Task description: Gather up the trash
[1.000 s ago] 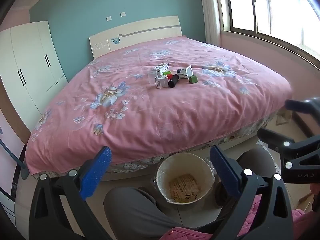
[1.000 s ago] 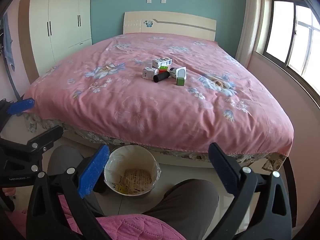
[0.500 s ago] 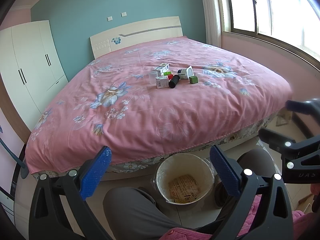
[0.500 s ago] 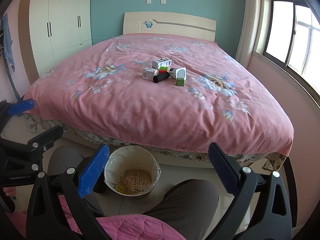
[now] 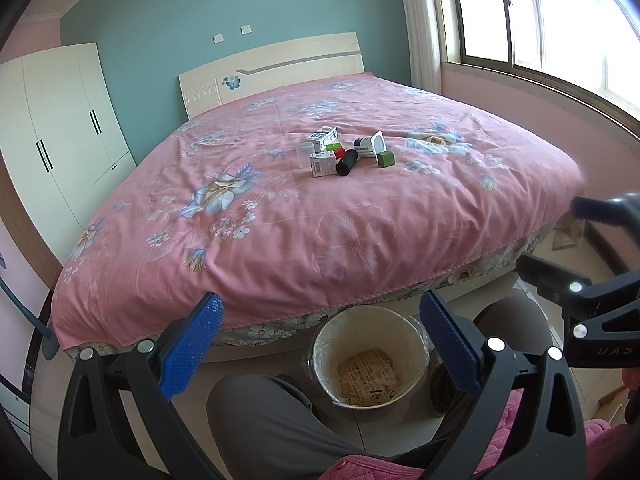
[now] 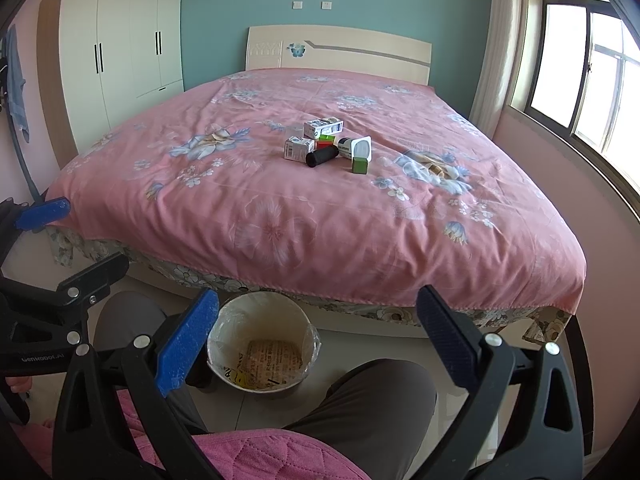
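Note:
A cluster of trash lies mid-bed on the pink floral cover: two small white cartons (image 5: 323,163) (image 6: 323,127), a black cylinder (image 5: 347,162) (image 6: 322,156), a green cube (image 5: 385,158) (image 6: 359,165), a white cup on its side (image 5: 370,145) (image 6: 355,148), a clear plastic cup (image 5: 305,155) and a red-green piece (image 6: 325,142). A lined bin (image 5: 370,356) (image 6: 262,346) stands on the floor between the person's knees, with printed paper inside. My left gripper (image 5: 320,344) and right gripper (image 6: 318,340) both hang open and hold nothing, low before the bed's foot, far from the cluster.
The bed (image 5: 280,216) fills the room's middle, headboard against a teal wall. A white wardrobe (image 6: 120,44) stands left, a window (image 5: 560,20) right. The person's grey-trousered legs (image 5: 264,420) and a pink quilted garment (image 6: 260,456) lie below the grippers.
Both wrist views have tipped very slightly; bed, trash and bin hold their places. Both grippers stay open.

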`<action>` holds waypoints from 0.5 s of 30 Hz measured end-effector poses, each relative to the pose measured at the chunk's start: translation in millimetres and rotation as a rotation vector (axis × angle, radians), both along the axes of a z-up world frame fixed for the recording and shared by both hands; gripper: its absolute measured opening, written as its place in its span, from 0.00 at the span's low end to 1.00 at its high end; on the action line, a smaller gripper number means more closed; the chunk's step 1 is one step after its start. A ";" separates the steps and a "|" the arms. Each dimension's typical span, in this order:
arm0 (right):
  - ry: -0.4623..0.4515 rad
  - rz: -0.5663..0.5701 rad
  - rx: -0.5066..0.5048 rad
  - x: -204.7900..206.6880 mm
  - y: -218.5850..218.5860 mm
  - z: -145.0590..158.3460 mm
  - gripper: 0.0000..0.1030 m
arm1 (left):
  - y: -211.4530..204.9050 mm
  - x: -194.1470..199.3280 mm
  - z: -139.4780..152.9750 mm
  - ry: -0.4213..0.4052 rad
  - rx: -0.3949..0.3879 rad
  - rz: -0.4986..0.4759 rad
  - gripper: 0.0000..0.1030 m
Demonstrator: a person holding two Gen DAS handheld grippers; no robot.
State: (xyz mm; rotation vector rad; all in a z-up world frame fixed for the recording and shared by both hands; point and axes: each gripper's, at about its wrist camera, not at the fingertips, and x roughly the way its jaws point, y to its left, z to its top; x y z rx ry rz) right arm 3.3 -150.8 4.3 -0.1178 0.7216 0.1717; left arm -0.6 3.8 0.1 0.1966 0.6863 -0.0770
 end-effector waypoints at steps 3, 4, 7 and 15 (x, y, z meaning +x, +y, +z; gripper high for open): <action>0.001 -0.004 0.001 -0.9 0.0 -0.8 0.94 | -0.4 -0.1 0.0 0.000 0.001 0.001 0.97; 0.003 -0.006 0.004 -0.6 -0.8 -0.5 0.94 | -0.7 -0.1 -0.1 0.000 0.001 0.001 0.97; 0.004 -0.010 0.006 -0.4 -2.1 -1.0 0.94 | -1.3 0.0 -0.3 0.001 0.002 0.000 0.97; 0.010 -0.010 0.009 0.4 -2.5 -1.6 0.94 | 1.0 1.9 -1.2 0.003 0.003 -0.001 0.97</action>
